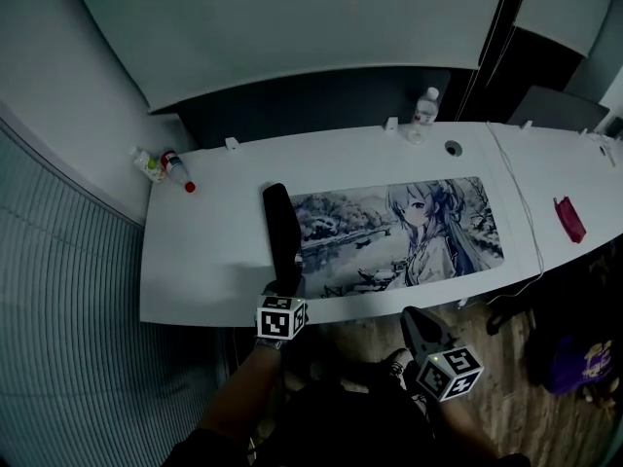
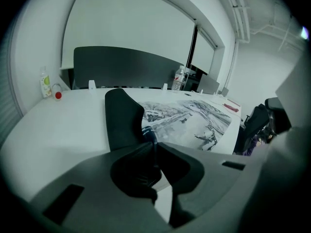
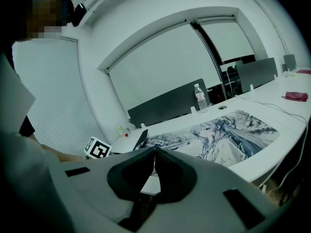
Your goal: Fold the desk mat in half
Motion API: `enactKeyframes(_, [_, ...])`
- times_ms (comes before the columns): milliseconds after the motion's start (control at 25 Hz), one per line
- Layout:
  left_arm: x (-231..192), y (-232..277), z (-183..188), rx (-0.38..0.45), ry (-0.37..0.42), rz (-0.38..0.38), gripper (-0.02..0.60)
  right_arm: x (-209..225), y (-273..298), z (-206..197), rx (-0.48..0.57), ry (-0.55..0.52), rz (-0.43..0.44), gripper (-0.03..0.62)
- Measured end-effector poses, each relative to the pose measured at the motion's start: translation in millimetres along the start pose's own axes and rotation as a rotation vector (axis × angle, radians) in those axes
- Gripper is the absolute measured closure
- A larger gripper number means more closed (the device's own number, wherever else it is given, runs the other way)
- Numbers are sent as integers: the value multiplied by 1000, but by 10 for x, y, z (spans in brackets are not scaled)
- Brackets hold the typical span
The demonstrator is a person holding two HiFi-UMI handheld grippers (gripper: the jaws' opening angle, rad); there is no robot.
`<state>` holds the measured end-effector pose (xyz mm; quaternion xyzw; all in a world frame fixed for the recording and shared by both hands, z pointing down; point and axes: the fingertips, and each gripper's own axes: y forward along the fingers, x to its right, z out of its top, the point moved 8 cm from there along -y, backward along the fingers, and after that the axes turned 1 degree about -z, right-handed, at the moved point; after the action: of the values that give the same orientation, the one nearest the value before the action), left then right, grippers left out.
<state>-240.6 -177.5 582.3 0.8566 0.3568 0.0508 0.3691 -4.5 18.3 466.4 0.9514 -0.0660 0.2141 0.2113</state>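
The mat (image 1: 409,227) lies along the desk's (image 1: 204,270) near edge with only its left end curled up, pinched at the near corner by the left gripper (image 1: 290,282). The right gripper (image 1: 414,316) hangs off that edge, jaws together, seemingly empty. Most of the fold is not yet done.

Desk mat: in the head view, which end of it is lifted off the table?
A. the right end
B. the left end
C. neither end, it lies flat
B: the desk mat curls up at its left end, black underside showing, with the left gripper shut on it.
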Motion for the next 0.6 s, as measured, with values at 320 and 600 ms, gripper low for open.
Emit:
enactKeyframes(320, [297, 189, 37, -52, 22, 15, 546, 395, -146, -30, -2, 26, -20, 569])
enactKeyframes(600, [499, 333, 68, -68, 24, 21, 546, 624, -209, -24, 2, 55, -24, 569])
